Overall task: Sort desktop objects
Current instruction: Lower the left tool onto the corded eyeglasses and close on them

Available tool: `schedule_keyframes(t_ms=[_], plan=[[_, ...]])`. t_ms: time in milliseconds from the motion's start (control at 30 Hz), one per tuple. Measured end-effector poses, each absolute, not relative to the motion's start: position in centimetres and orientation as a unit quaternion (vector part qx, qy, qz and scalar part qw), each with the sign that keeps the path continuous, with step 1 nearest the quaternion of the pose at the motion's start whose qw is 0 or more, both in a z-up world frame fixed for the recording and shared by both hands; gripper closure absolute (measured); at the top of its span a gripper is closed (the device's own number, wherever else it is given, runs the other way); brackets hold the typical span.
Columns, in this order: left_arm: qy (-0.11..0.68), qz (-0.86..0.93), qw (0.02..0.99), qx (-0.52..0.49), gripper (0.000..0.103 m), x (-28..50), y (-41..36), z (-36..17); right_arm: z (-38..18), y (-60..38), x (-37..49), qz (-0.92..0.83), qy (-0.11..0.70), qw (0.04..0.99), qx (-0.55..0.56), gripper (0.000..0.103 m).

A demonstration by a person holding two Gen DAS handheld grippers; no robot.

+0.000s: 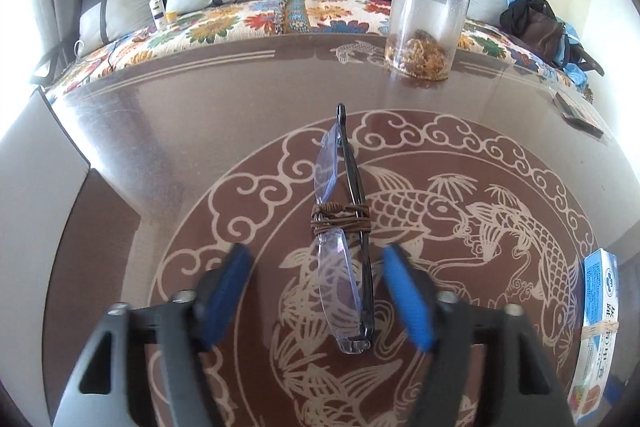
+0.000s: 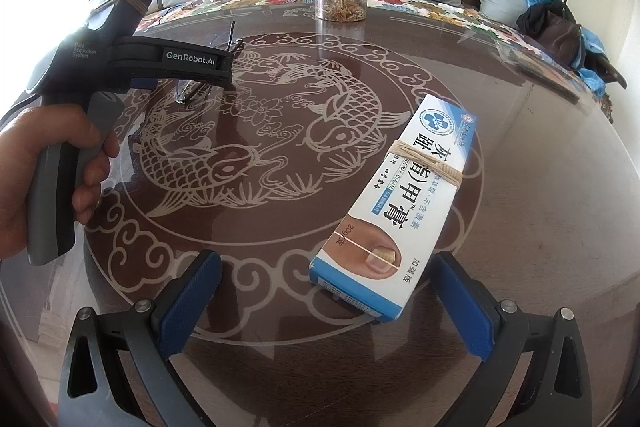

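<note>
Left hand-held gripper hangs low, jaws spread wide — the person's left hand wraps its grip. Right hand-held gripper gapes wide too — nothing pinched.

— Where do the glasses lie?
— On the tabletop, middle, between the spread fingers of the left tool.
— And the box?
— Well to their right, between the right tool's fingers.
— The jar?
— At the tabletop's far edge, behind both; the sofa lies beyond it.
</note>
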State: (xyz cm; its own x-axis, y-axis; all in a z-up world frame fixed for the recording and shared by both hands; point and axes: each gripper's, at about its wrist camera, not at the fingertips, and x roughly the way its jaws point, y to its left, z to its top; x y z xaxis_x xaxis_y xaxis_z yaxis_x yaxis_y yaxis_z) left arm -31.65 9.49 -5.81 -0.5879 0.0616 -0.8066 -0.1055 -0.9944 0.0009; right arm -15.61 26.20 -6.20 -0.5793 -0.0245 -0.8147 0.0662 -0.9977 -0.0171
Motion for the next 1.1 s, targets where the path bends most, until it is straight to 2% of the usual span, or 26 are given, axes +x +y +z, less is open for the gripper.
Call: schedule_keyframes(t_ms=[33, 67, 233, 467, 567, 600, 667, 700, 733, 867, 1100], plan=[[0.026, 0.892, 0.049, -0.449, 0.076, -31.6, 9.2, -5.7, -6.2, 26.2, -15.6, -0.888, 0.023, 0.026, 0.458, 0.0], [0.028, 0.892, 0.05, -0.449, 0.078, -31.4, 8.9, -5.7, -6.2, 26.2, -15.6, -0.888, 0.023, 0.026, 0.458, 0.0], [0.027, 0.898, 0.04, -0.437, 0.079, -27.6, 6.6, -5.7, -6.2, 26.2, -15.6, -0.888, 0.023, 0.026, 0.458, 0.0], [0.005, 0.89, 0.05, -0.453, 0.079, -16.8, 2.7, -5.4, -6.2, 26.2, -15.6, -0.888, 0.023, 0.026, 0.458, 0.0], [0.041, 0.897, 0.038, -0.439, 0.077, -13.3, 2.5, -5.6, -6.2, 26.2, -15.6, -0.888, 0.023, 0.026, 0.458, 0.0], [0.045, 0.9, 0.034, -0.433, 0.073, -12.7, 2.4, -5.7, -6.2, 26.2, -15.6, -0.888, 0.023, 0.026, 0.458, 0.0], [0.054, 0.902, -0.003, -0.428, 0.044, -12.6, 2.1, -5.8, -6.2, 26.2, -15.6, -0.888, 0.023, 0.025, 0.458, 0.0], [0.057, 0.899, -0.026, -0.434, 0.008, -12.8, 1.9, -6.0, -6.2, 26.2, -15.6, -0.888, 0.023, 0.025, 0.458, 0.0], [0.05, 0.893, -0.035, -0.445, 0.0, -13.2, 1.6, -6.3, -6.2, 26.2, -15.6, -0.888, 0.023, 0.025, 0.458, 0.0], [-0.01, 0.886, -0.009, -0.463, 0.0, -13.5, -0.4, -6.8, -6.2, 26.2, -15.6, -0.888, 0.023, 0.025, 0.458, 0.0], [-0.007, 0.887, -0.009, -0.461, 0.0, -13.3, -0.5, -6.9, -6.2, 26.2, -15.6, -0.888, 0.023, 0.025, 0.458, 0.0]])
